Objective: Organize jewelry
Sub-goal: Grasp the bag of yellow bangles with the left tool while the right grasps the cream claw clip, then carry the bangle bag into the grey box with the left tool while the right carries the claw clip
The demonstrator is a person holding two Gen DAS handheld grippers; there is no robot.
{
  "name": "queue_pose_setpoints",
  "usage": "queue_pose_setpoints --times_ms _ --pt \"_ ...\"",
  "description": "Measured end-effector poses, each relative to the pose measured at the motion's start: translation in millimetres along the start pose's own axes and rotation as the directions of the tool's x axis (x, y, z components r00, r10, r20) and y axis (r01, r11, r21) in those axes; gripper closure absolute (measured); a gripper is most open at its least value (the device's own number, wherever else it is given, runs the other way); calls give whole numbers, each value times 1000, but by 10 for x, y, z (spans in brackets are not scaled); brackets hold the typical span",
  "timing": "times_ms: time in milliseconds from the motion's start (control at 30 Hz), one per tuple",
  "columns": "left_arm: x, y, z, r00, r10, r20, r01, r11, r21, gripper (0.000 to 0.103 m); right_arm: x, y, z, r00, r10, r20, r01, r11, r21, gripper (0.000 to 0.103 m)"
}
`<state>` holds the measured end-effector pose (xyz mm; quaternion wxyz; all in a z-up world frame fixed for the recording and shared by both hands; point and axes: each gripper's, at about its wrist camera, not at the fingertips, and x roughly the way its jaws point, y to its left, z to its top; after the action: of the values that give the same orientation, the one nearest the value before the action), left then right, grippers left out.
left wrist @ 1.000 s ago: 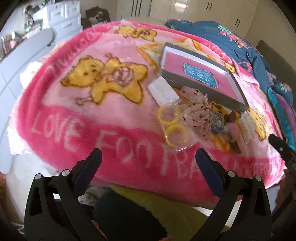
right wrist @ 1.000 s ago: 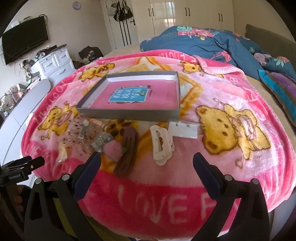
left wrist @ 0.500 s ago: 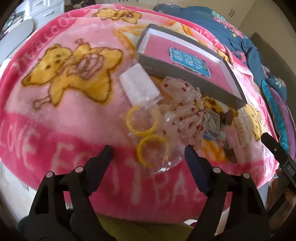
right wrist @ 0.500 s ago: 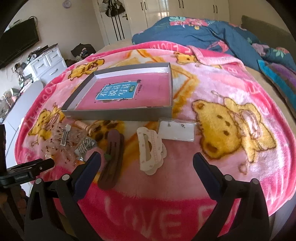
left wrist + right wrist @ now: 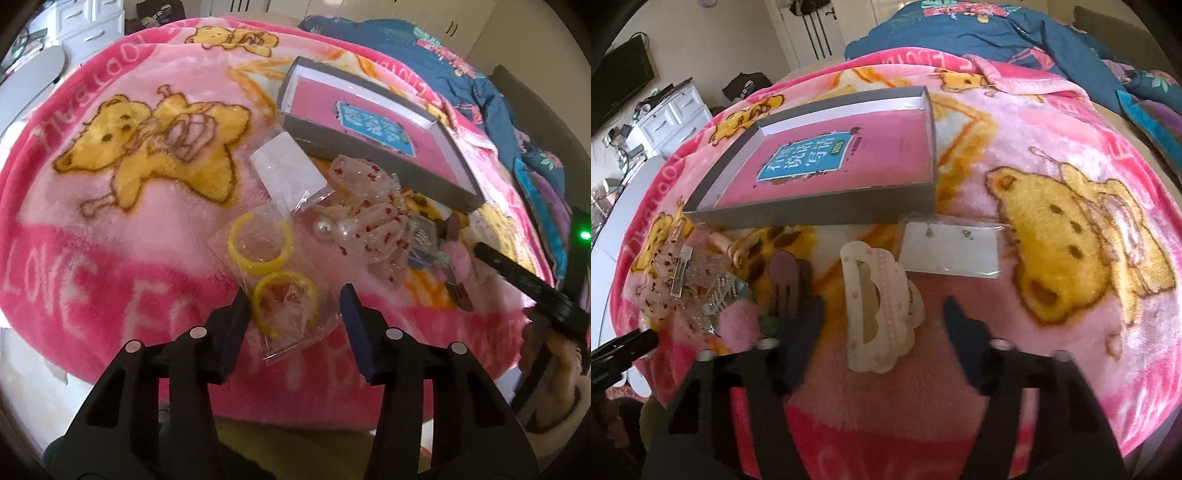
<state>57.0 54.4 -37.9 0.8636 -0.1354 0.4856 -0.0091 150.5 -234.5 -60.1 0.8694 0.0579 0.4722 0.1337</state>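
Presently, both tools are closing on separate items at the near edge of the pink blanket (image 5: 1052, 155).
Left tool state: the left gripper (image 5: 291, 295) is closing; the clear bag of yellow rings (image 5: 275, 273) lies between its jaws, and the pads do not yet press on it.
Right tool state: the right gripper (image 5: 882, 306) is closing; the cream hair clip (image 5: 877, 302) lies between its jaws, not yet clamped.
Risk, left: the slippery film may crumple or slide out, so the pads may catch only plastic and the rings may sag.
Risk, right: the fingers may bite into the plush pile and drag the blanket; the left finger sits just beside the purple clip (image 5: 785, 278) and may snag it.
Risk, shared: the tools work near each other and may collide.
Pose: each gripper points steeply downward and forward, fingers level side by side.
Destination: the grey box (image 5: 812, 216) lies farther ahead of both tools, open, with a pink book inside.
Beyond: the earring card (image 5: 951, 249) lies ahead and right of the right tool.
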Motion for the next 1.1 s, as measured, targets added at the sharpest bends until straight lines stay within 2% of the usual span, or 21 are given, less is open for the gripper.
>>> queue_pose_setpoints --times_ms 67,200,433,700,1100 --pt "-93 7 -12 1000 -12 13 12 1000 -1 62 14 -15 -26 1000 1 10 -1 1000 -3 68" --pt "-273 -4 34 998 -13 57 12 1000 10 62 -68 -57 -54 999 17 45 -17 1000 -4 68" --pt "-447 33 301 993 -14 115 13 1000 9 62 -273 -212 -76 996 28 83 -30 999 32 68" --pt "-440 -2 688 988 -29 152 28 1000 7 62 -514 -266 -27 991 40 131 -47 998 48 68" --pt "-366 -360 1237 974 -93 204 85 995 50 62 -704 -153 304 980 61 190 -65 998 16 68"
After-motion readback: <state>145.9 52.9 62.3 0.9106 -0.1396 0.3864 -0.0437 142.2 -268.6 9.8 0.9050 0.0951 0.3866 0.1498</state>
